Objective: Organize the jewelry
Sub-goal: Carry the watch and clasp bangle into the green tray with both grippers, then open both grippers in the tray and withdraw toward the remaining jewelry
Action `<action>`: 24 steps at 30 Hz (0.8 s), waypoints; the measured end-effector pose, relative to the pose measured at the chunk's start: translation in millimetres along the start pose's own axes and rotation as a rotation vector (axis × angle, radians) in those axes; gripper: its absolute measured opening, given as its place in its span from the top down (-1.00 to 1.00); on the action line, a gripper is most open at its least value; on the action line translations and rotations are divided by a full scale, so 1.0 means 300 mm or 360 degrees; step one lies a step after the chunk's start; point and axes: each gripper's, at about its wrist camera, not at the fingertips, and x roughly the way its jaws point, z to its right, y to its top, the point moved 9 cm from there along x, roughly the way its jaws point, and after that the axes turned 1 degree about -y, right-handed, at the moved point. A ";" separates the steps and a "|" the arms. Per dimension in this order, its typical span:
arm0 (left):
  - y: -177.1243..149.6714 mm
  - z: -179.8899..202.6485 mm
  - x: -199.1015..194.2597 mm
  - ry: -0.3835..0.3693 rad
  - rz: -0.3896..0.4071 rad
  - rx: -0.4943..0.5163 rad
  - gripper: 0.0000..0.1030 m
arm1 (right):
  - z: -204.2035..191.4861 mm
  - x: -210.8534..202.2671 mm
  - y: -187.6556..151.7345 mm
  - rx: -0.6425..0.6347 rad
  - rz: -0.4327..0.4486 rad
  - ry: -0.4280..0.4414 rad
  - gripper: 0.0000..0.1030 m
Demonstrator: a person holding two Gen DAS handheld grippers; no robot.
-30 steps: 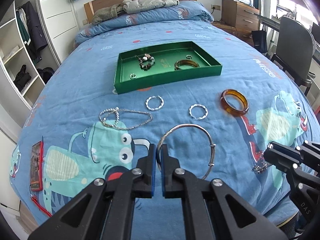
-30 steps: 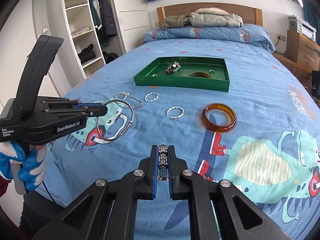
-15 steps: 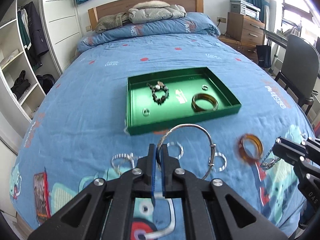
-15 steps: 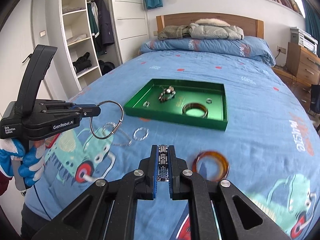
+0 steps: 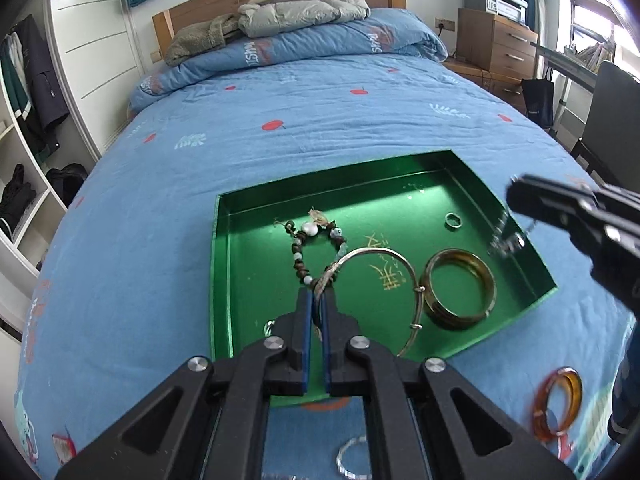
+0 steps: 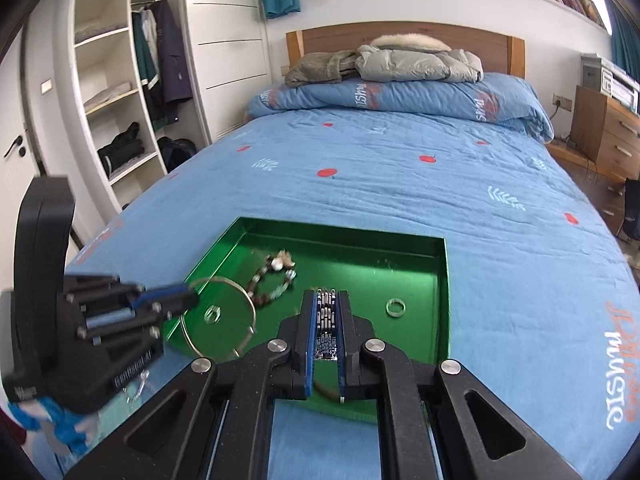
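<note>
A green tray (image 5: 224, 264) lies on the blue bed; it also shows in the right wrist view (image 6: 440, 280). In it are a beaded bracelet (image 5: 300, 256), a gold bangle (image 5: 460, 288) and a small ring (image 5: 453, 220). My left gripper (image 5: 317, 300) is shut on a thin silver bangle (image 5: 384, 256) and holds it over the tray's near half. My right gripper (image 6: 325, 312) is shut on a silver link bracelet (image 6: 326, 320) over the tray's right side; the bracelet dangles in the left wrist view (image 5: 506, 242).
An amber bangle (image 5: 558, 404) and a twisted silver ring (image 5: 352, 460) lie on the bedspread in front of the tray. A folded duvet and jackets (image 5: 304, 16) lie at the headboard. Shelves stand on the left, a dresser (image 5: 496, 40) on the right.
Both grippers have moved forward from the loose jewelry to above the green tray, each still carrying its piece.
</note>
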 end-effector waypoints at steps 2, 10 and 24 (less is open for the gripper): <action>0.000 0.003 0.054 -0.0015 -0.0029 -0.0004 0.93 | 0.009 0.068 0.030 0.0057 -0.0016 0.0008 0.84; -0.048 0.009 0.172 -0.0050 -0.0120 0.0014 0.93 | 0.047 0.278 0.019 0.0174 -0.0153 0.0051 0.84; -0.068 -0.004 0.217 -0.0028 -0.0135 -0.0016 0.92 | 0.153 0.347 -0.093 0.0278 -0.0342 -0.0068 0.83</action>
